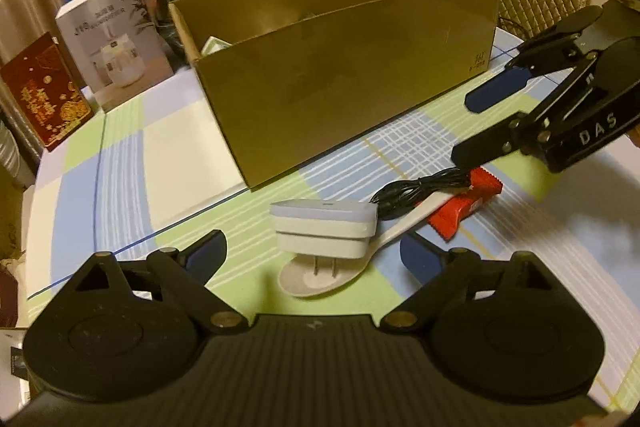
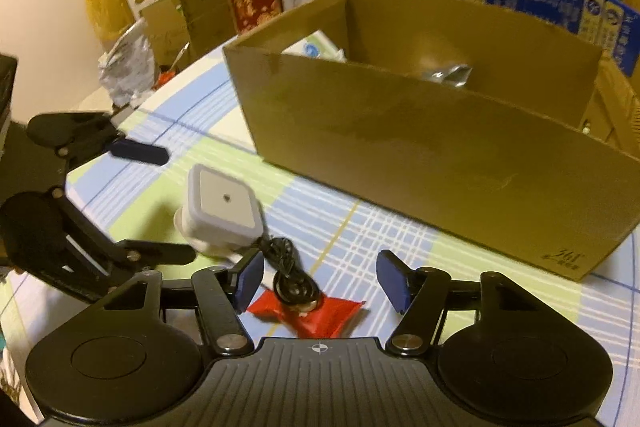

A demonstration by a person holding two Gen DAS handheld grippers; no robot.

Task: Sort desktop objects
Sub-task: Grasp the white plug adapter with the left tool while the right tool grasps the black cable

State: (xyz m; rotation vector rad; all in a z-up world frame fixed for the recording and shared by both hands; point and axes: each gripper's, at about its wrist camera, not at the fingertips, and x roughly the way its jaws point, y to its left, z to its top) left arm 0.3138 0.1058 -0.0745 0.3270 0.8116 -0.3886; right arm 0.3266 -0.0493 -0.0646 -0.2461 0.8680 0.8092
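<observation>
Left wrist view: left gripper (image 1: 314, 253) has its jaws spread wide, straddling the white plug adapter (image 1: 325, 227), pads clear of it on both sides. Adapter sits tilted on the bowl of a white spoon (image 1: 320, 277), prongs down into it. Spoon handle runs back toward a coiled black cable (image 1: 420, 191) and a red snack packet (image 1: 460, 205), all on the checked tablecloth (image 1: 180, 147) just in front of the cardboard box (image 1: 348, 95).

Right wrist view: right gripper (image 2: 320, 279) is part open, blue pads either side of the cable (image 2: 290, 277) and red packet (image 2: 316, 315), not pressing on either as far as I can tell; bit blurry. Box (image 2: 440, 155) behind holds a pale packet (image 2: 316, 47) and something silvery (image 2: 450, 75). Cartons stand behind the box.
</observation>
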